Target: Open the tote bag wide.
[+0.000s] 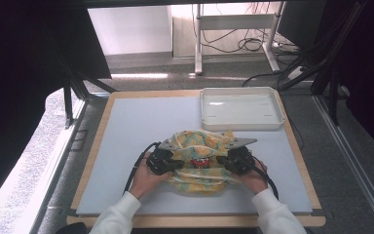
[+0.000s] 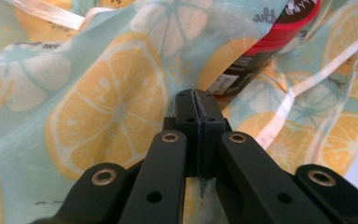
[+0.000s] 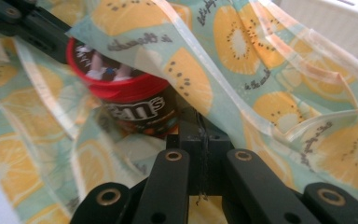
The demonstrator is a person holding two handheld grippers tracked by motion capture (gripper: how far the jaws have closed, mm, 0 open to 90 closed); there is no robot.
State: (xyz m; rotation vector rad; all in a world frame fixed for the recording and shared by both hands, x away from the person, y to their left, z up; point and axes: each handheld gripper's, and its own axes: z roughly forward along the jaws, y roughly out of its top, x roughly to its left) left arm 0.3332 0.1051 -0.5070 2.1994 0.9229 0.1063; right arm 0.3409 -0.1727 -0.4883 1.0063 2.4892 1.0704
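Crumpled lemon-print, teal-and-yellow plastic bag (image 1: 202, 158): on the pale blue table mat (image 1: 126, 131), near edge. Red-lidded brown candy tub (image 1: 200, 162): inside the bag. Left gripper (image 2: 199, 112), nine o'clock: jaws clamped on bag. Right gripper (image 3: 200, 135), three o'clock: likewise. Empty white rectangular tray (image 1: 241, 108): one o'clock of bag.

The bag (image 1: 202, 161) was thin, glossy plastic film, translucent, printed with citrus slices, and creased throughout. The container (image 3: 130, 100) inside it had a smooth red plastic lid and a glossy dark printed label. Each tool, left (image 2: 196, 100) and right (image 3: 200, 135), was matt black plastic with brass-coloured metal rivets. The tray (image 1: 240, 125) was smooth white plastic with a slight sheen. The tabletop (image 1: 131, 122) carried a matt pale grey sheet, edged in light wood.
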